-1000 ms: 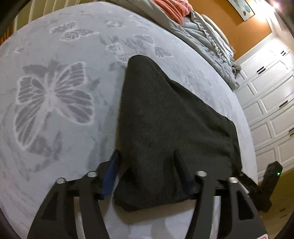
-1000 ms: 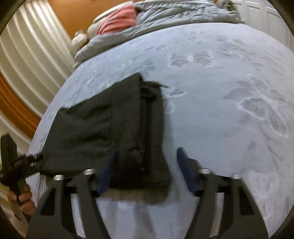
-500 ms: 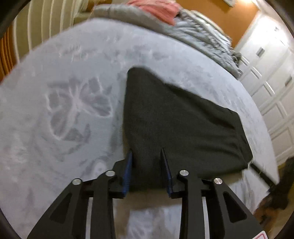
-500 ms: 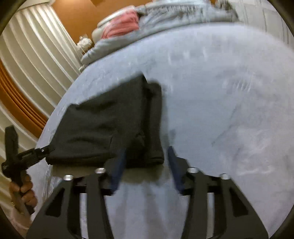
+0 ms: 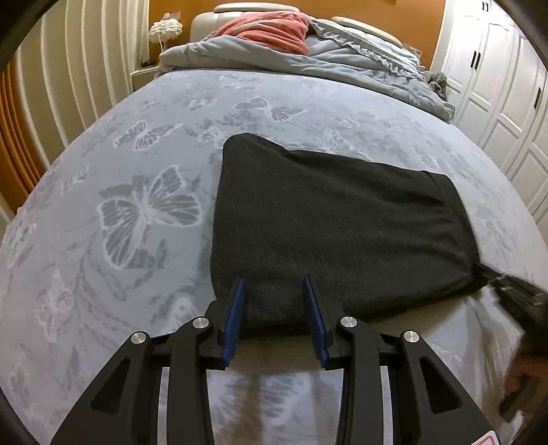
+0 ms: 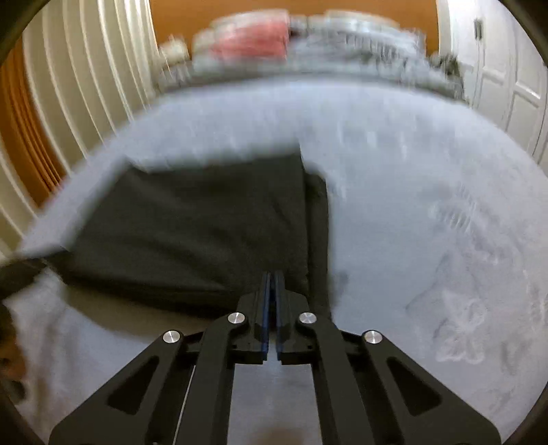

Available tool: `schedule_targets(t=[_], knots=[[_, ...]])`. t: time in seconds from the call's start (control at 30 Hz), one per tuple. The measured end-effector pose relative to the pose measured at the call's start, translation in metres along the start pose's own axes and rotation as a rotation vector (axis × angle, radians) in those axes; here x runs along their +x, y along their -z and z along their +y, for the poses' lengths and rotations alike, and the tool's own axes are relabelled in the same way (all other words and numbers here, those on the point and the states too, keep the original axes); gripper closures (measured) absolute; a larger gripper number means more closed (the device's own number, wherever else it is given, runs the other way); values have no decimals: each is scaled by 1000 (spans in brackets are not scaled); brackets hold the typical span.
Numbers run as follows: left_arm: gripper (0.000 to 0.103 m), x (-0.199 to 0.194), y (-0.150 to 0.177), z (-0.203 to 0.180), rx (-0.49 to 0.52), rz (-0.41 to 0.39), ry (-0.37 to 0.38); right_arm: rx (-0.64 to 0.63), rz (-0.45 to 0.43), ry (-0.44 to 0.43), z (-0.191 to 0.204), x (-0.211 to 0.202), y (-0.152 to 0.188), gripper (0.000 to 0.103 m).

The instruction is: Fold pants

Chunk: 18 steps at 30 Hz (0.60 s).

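Dark grey knit pants point(image 5: 339, 232), folded, on butterfly-print bed point(image 5: 144, 212). Left gripper point(image 5: 274, 291) fingers apart astride near hem; right gripper point(image 6: 273, 277) pinched closed at corner. Risk: uneven lift skews fold.

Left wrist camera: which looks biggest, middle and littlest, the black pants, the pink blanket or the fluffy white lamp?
As they look in the left wrist view:
1. Black pants, biggest by far, though also nearest the camera.
2. Pink blanket, far back on the bed.
3. Fluffy white lamp, smallest; it is about as far away as the blanket.
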<state>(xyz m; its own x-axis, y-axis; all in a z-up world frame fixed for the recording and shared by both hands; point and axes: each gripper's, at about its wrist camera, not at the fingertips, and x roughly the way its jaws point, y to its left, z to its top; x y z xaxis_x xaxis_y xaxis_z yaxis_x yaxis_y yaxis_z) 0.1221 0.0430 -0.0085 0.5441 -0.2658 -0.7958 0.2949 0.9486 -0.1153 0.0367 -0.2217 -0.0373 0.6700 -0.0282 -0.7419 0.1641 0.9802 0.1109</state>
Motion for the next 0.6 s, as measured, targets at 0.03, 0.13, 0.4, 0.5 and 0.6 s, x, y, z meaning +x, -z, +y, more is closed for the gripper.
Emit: schedule_targets(t=[0.03,0.13,0.4,0.5,0.6], knots=[[70,-2,0,-2,-6,-3,-5,6,7,0,1,-4,-3,103],[70,-11,7,-7,0,-16,-1,39,-73,-35,8,-47,1,97],[24,-59,57,-31,44,-139,-38,-17,-96,-7,34,-71,61,80],[16,-71,80,-36,69,-214,-73,-35,-88,9,48,-64,80,56],[16,-62,94,-42,122,-210,-121,-58,-83,31,56,-58,82,47]])
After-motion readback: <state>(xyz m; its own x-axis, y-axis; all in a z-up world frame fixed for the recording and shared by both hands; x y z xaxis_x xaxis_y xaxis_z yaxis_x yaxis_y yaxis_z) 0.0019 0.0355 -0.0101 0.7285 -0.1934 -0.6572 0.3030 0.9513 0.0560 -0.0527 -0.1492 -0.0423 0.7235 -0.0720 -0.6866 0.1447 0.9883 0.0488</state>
